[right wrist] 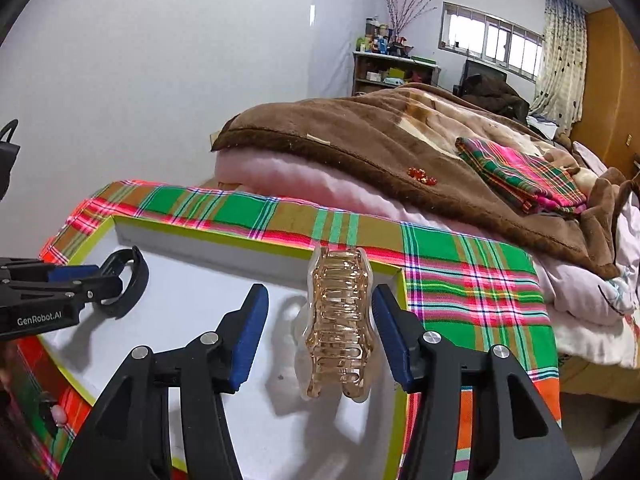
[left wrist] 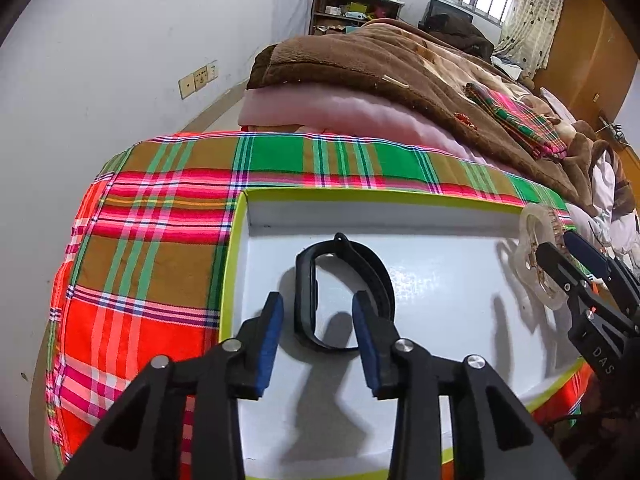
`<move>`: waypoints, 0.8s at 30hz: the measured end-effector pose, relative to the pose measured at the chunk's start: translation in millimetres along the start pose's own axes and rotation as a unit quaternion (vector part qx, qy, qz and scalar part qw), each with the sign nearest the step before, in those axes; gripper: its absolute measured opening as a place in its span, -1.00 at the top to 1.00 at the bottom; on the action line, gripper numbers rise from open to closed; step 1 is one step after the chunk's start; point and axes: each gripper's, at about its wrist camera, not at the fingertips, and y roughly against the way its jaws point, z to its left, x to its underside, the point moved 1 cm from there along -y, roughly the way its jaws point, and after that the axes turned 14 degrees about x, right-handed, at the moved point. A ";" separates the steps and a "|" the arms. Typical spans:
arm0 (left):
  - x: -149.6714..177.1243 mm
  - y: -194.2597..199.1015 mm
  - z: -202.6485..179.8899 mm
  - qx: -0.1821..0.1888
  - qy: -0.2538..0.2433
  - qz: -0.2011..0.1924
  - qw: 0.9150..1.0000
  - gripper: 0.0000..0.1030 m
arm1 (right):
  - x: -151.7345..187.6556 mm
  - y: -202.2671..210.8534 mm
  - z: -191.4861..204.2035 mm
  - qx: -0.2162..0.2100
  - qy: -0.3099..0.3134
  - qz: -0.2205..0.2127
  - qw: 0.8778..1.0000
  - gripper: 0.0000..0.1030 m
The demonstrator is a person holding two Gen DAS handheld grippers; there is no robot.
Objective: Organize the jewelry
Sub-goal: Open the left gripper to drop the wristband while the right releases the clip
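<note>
A: Jewelry first, but start big: where does it all sit?

B: On a plaid cloth (left wrist: 160, 216) spread over the near end of a bed, with a brown blanket (right wrist: 360, 140) heaped behind it. On the cloth lies a shallow white box (left wrist: 440, 280) with a yellow-green rim.

A: And inside the box?

B: Two things. A black wristband (left wrist: 344, 292) lies on the box floor toward the left. A clear amber hair claw (right wrist: 340, 324) stands on end on the floor near the right wall.

A: How is the left gripper (left wrist: 318, 332) set?

B: Its blue pads are parted, one on either side of the near end of the wristband. Neither pad presses on the band, which rests on the box floor.

A: The right gripper (right wrist: 320, 328)?

B: Jaws wide apart as well, with the hair claw between them. There is a clear gap on the left side; the right pad sits just beside the claw, and I cannot tell whether it touches.

A: Anything smaller?

B: A little red trinket (right wrist: 422, 176) on the brown blanket, well apart from the box.
</note>
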 end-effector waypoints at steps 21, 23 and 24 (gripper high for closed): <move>14.8 46.2 -13.9 -0.010 0.001 -0.037 0.999 0.09 | 1.5 48.3 -13.9 0.003 -0.035 -0.030 0.999 -0.07; 18.4 52.9 -17.5 -0.013 -0.005 -0.041 0.999 0.09 | 3.3 56.3 -15.3 0.001 -0.038 -0.032 0.999 -0.07; 20.7 55.7 -19.1 -0.012 -0.006 -0.042 0.999 0.09 | 4.4 59.1 -15.9 0.000 -0.039 -0.033 0.999 -0.07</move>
